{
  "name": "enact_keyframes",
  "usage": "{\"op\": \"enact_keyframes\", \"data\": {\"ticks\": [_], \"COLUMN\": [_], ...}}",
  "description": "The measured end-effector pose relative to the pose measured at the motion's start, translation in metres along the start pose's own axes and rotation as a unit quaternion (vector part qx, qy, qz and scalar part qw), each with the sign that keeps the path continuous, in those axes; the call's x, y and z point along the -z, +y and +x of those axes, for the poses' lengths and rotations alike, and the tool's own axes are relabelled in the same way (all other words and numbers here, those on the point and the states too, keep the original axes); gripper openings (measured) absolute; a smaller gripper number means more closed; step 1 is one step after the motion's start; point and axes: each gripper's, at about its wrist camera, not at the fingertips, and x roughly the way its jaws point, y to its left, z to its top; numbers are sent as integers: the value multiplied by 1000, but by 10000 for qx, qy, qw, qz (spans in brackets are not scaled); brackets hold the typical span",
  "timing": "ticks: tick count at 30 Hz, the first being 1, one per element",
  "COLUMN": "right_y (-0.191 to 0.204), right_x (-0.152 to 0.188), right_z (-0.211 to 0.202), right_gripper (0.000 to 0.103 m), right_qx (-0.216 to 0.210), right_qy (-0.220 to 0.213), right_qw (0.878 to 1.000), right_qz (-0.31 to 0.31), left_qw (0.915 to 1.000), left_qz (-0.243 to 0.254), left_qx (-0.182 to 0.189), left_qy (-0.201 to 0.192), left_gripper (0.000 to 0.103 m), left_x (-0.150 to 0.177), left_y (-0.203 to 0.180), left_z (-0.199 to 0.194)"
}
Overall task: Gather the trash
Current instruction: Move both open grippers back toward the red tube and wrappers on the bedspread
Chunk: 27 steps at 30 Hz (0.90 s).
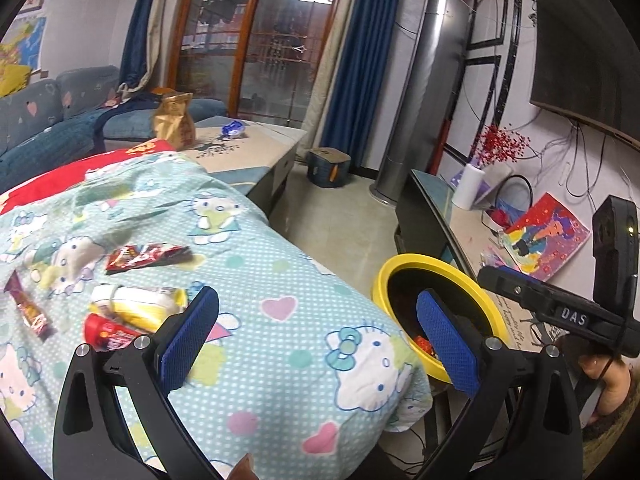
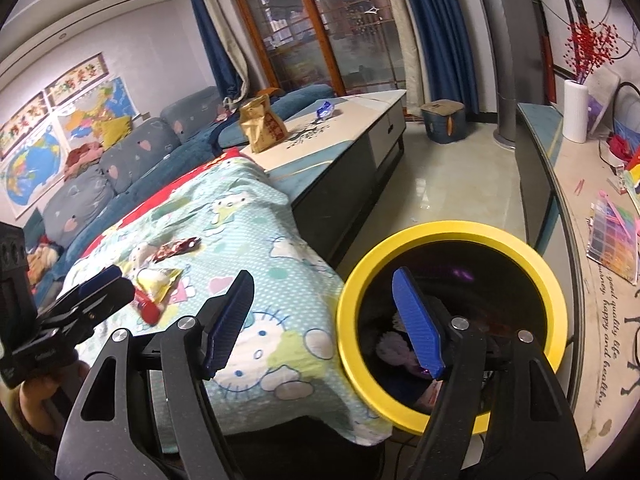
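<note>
Several wrappers lie on the Hello Kitty cloth point(image 1: 280, 264): a dark red one point(image 1: 148, 257), a yellow-white one point(image 1: 138, 307), a red one point(image 1: 105, 331) and a brown stick wrapper point(image 1: 29, 313). My left gripper point(image 1: 318, 340) hovers open above the cloth's right part, nothing between its blue pads point(image 1: 188, 336). A yellow-rimmed bin point(image 2: 452, 230) stands at the cloth's right end with trash inside. My right gripper point(image 2: 323, 324) is open and empty, its right finger over the bin mouth. The right wrist view also shows the dark red wrapper point(image 2: 176, 248) and the left gripper point(image 2: 104, 280).
A coffee table point(image 2: 360, 108) behind the cloth carries a brown paper bag point(image 2: 262, 122) and a blue wrapper point(image 2: 326, 110). A sofa point(image 2: 132, 156) runs along the left. A TV stand point(image 2: 576, 208) with a white vase point(image 2: 575, 110) lines the right; tiled floor point(image 2: 448, 188) lies between.
</note>
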Motion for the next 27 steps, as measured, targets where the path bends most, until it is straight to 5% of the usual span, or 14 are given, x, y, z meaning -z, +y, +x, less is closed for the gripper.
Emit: {"op": "enact_keyframes", "data": {"ticks": [27], "right_y": [95], "right_x": [23], "right_z": [20], "right_gripper": [64], "right_qx": [-909], "right_qy": [418], "right_qw": [9924], "right_qz": [-714], "left_qw": [9941], "left_qz": [-628], "left_qx": [-847], "left_qy": [-258], "left_gripper": [96], "left_x": [0], "left_y": [80], "left_z": [-35]}}
